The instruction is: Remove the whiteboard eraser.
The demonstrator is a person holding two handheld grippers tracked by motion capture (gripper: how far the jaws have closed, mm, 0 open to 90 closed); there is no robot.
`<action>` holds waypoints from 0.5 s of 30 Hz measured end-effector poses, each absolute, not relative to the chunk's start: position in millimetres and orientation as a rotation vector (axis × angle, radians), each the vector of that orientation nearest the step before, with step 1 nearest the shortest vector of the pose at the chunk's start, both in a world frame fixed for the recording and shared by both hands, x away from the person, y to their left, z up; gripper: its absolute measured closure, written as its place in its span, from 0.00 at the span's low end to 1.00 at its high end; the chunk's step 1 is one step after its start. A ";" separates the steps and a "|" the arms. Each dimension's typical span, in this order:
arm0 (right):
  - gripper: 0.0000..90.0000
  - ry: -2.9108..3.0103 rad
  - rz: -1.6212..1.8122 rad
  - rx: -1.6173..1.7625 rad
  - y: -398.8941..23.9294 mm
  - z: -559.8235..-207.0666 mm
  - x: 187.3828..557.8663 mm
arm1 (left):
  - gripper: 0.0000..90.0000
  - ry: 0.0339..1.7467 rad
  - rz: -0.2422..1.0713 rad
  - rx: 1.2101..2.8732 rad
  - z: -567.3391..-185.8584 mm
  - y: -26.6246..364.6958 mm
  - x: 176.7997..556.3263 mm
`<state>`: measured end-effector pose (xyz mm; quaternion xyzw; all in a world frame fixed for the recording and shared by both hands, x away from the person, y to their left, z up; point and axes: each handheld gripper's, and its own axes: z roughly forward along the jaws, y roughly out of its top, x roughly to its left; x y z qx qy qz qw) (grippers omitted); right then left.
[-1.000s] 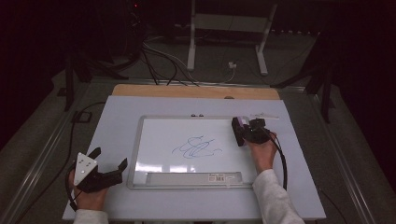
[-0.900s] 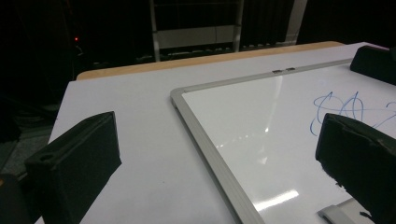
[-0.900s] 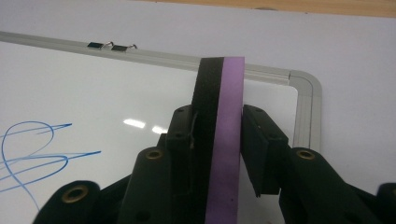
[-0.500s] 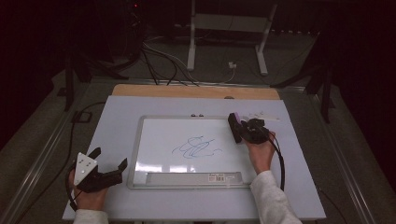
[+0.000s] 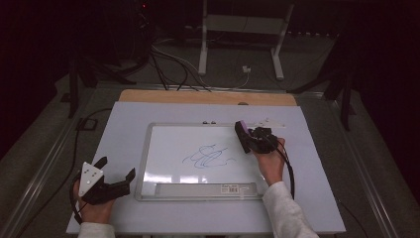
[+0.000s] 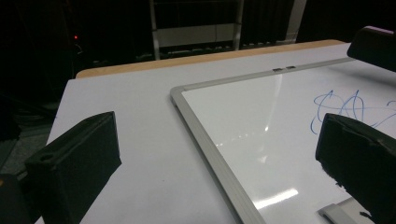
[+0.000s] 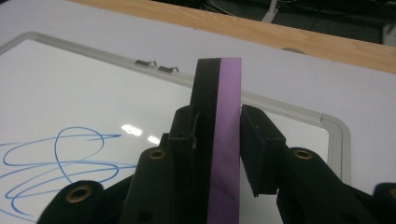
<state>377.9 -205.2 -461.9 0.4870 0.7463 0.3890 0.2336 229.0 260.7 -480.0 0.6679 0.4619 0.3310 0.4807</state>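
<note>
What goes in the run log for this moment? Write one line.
right tongs: shut on eraser | over whiteboard | blue scribble: unwiped | left tongs: open, idle

1 whiteboard (image 5: 168,148), 1 eraser (image 7: 218,140), 1 blue scribble (image 5: 208,156), 2 tongs.

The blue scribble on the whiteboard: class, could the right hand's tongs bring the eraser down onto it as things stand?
Probably yes. The right tongs, shut on the eraser, hover beside the blue scribble, with bare whiteboard between. The left tongs sit off the board.
</note>
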 end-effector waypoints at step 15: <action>0.75 2.094 0.990 1.266 -192.6 -468.5 376.0 | 0.01 1.129 0.808 1.630 -480.3 260.2 229.3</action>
